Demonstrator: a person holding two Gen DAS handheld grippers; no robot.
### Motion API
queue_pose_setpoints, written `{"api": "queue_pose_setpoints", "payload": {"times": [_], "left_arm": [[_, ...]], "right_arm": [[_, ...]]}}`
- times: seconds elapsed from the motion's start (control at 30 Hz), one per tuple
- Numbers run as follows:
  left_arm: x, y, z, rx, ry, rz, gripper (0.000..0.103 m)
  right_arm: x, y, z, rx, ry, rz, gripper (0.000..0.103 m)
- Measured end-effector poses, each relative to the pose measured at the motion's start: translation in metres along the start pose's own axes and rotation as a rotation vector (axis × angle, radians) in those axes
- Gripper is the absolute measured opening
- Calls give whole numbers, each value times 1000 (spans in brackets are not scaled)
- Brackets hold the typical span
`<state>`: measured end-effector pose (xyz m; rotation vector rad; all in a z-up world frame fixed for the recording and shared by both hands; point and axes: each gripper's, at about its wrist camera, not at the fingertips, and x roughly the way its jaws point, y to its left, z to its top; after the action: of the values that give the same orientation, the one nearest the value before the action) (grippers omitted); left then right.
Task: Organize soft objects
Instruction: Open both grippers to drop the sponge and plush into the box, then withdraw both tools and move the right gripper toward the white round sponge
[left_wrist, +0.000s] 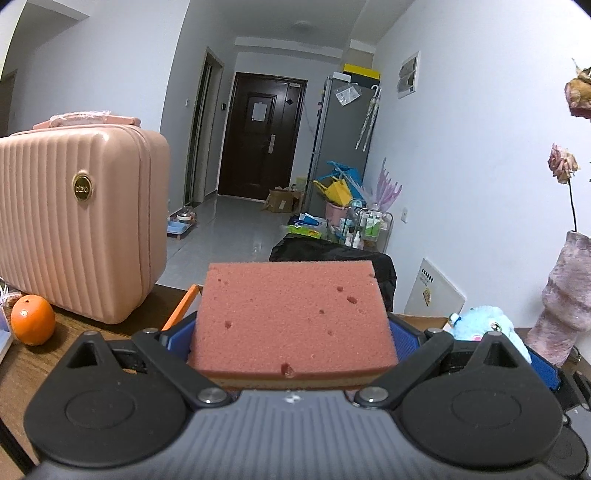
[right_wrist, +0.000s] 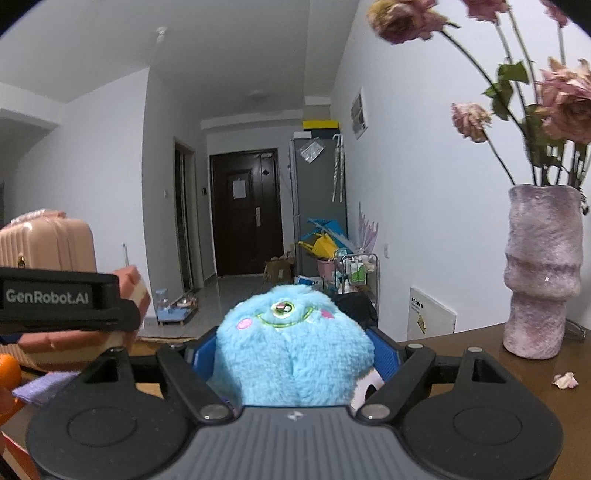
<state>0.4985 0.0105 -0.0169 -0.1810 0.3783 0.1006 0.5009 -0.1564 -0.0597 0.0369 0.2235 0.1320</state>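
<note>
Sponge (left_wrist: 293, 317) is sitting clenched in the left tool (left_wrist: 293, 332), whose blue pads are pressing its two sides while it is being carried above the worktop (left_wrist: 22, 373); in this left view the foam is blocking everything directly ahead and below, so a blind set-down could be knocking the orange (left_wrist: 32, 319) or bumping the pink case (left_wrist: 79, 218) at far left, and no destination for the soft things is showing at all. Over on the right view, the right tool (right_wrist: 293, 350) is gripping the blue plush toy (right_wrist: 293, 343), its pile bulging past the pads; fur this slippery could be sliding out, and a swing to the right is risking the tall vase (right_wrist: 543, 273) of dried flowers (right_wrist: 561, 107). The left tool is crowding in from the left edge, so the two could be colliding; its far side and the worktop beneath the plush are staying hidden.
</note>
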Motion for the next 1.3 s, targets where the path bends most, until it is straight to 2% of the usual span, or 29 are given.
{"api": "queue_pose_setpoints", "payload": {"times": [0.1,0.23,0.7,0.87,1.3], "left_arm": [[6,1,0,3,17,-1,103],[11,5,-1,-15,32,19,103],[4,5,-2,-3,21,34,103],[-7,4,-2,-5,6,18,103],[-45,-4,-12,85,-53,-24,103]], "right_arm": [[7,3,-1,-18,33,4,87],[6,-1,-2,16,43,-11,103],[-1,-11,1,43,53,-15,103],[-13,-13,2,15,57,-13,103],[-54,-23,0,-71,83,12,103]]}}
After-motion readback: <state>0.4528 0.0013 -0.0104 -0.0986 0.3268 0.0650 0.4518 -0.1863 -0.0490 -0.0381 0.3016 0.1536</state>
